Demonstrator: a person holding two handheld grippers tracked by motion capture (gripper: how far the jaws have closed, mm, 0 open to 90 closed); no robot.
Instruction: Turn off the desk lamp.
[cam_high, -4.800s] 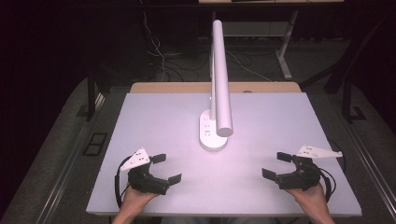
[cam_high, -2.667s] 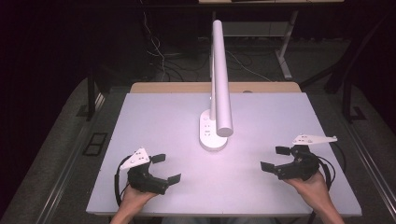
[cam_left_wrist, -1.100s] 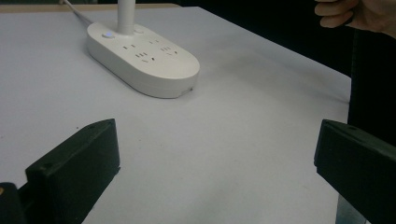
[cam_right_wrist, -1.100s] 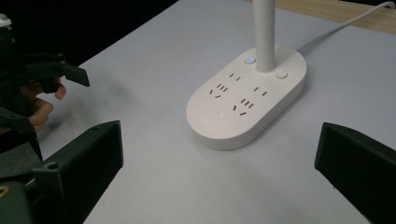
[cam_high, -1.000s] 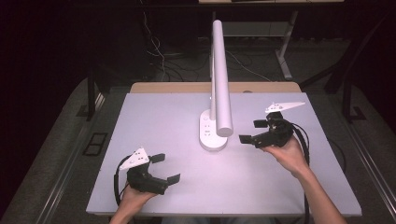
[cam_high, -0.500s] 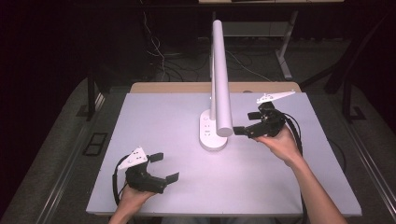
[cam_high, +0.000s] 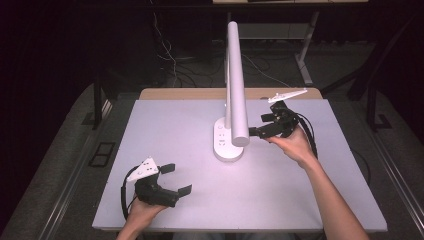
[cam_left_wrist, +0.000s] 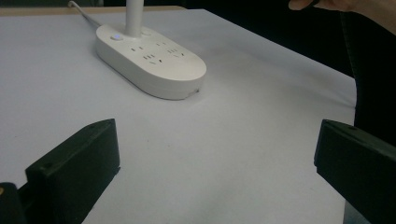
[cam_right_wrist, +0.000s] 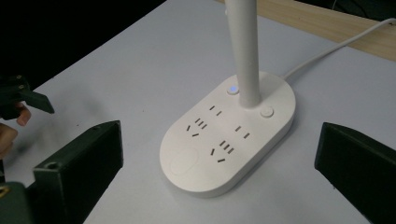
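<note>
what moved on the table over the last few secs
The right gripper travelled from the near right of the table forward and inward to beside the lamp, jaws open, holding nothing. The left gripper and lamp stayed put.

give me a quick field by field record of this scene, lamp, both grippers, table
lamp: white desk lamp, oval base with sockets and a lit blue button
cord: white cord runs off the base toward the table's far edge
left hand-held gripper: open, empty, low near the table's near edge
right hand-held gripper: open, empty, beside the lamp, aimed at its base
table: white top, wooden strip at the far edge
</note>
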